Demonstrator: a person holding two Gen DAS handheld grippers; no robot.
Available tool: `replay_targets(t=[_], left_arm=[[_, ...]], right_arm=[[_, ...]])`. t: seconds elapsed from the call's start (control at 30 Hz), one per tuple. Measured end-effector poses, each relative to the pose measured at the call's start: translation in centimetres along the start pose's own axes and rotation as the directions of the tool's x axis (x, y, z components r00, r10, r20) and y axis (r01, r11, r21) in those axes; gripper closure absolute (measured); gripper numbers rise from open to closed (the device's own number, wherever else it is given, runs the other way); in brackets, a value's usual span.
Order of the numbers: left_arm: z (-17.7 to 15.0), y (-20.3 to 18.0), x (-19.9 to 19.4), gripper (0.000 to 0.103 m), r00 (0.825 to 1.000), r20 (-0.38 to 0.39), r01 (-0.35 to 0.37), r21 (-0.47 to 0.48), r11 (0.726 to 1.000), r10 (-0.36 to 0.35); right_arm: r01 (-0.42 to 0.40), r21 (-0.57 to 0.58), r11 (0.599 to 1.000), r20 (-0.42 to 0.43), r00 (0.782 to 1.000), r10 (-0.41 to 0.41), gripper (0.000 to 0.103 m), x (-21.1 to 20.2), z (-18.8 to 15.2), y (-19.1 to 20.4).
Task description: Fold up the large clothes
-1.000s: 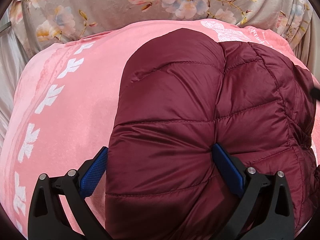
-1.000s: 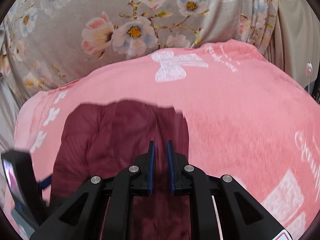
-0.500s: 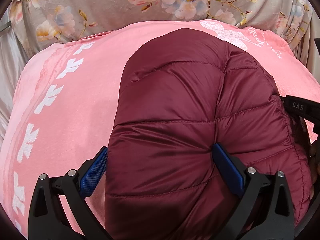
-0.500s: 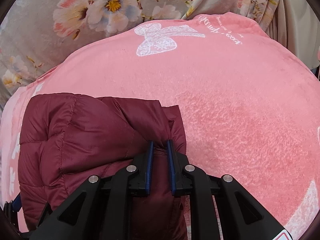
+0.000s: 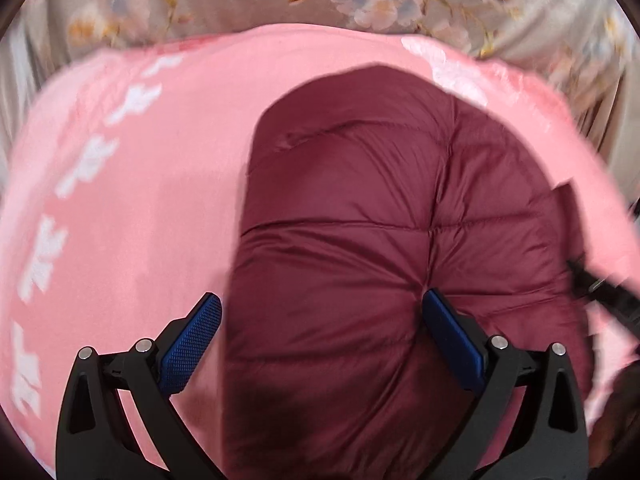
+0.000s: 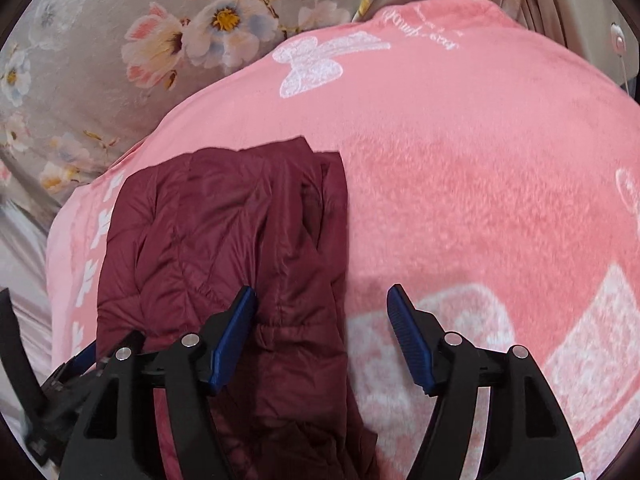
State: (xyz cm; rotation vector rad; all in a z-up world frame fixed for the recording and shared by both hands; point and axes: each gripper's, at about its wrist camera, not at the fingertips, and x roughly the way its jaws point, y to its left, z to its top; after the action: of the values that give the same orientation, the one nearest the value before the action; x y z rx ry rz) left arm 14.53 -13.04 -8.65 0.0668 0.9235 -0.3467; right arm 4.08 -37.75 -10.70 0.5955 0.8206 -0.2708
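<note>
A pink blanket (image 6: 460, 184) with white butterfly prints is covering the surface, and a grey floral sheet (image 6: 120, 40) is showing behind it along the top of both views. A maroon jacket (image 6: 224, 240), folded into a puffy bundle, is lying on the blanket at lower left of the right wrist view, its long axis running from the bottom edge up toward the centre. In the left wrist view it is filling the centre and lower right, with its near end cut off by the bottom edge. The left gripper (image 5: 320, 344) is standing wide, the bundle bulging between its pads; whether they are pressing is hard to tell. The right gripper (image 6: 322, 338) is opening, with the jacket's right edge between its jaws, touching only the left pad. The left wrist view is blurred.
</note>
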Motion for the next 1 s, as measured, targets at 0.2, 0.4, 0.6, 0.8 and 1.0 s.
replay_targets(t=[0.2,0.4,0.6,0.8,1.0], left_arm=[[0.8,4.7,1.0,0.005,0.994,-0.069,0.069,-0.135,0.988,-0.079],[0.4,5.5,3.5,0.005,0.960,-0.117,0.222,-0.237,0.946,-0.254],[1.1,1.7,3.3,0.011,0.967,-0.116,0.215,-0.113,0.970,-0.227],[1.4,0.4,0.4,0.046,0.986,-0.058,0.155,-0.025,0.988,-0.156],[2.5,-0.6,-5.1,0.061,0.983,0.044,0.176,0.065,0.982,-0.179]], right_arm=[[-0.078,0.041,0.996,-0.043,0.996,0.080,0.035,1.2,-1.4,-0.4],[-0.117,0.052,0.992,-0.038,0.992,0.119,0.032,1.4,-1.5,-0.8],[-0.203,0.053,0.978,-0.047,0.977,0.206,0.051,2.8,-0.8,0.2],[-0.163,0.021,0.986,0.005,0.987,0.163,0.083,1.1,-0.4,1.4],[-0.151,-0.043,0.988,0.113,0.981,0.155,0.087,-3.4,-0.2,3.3]])
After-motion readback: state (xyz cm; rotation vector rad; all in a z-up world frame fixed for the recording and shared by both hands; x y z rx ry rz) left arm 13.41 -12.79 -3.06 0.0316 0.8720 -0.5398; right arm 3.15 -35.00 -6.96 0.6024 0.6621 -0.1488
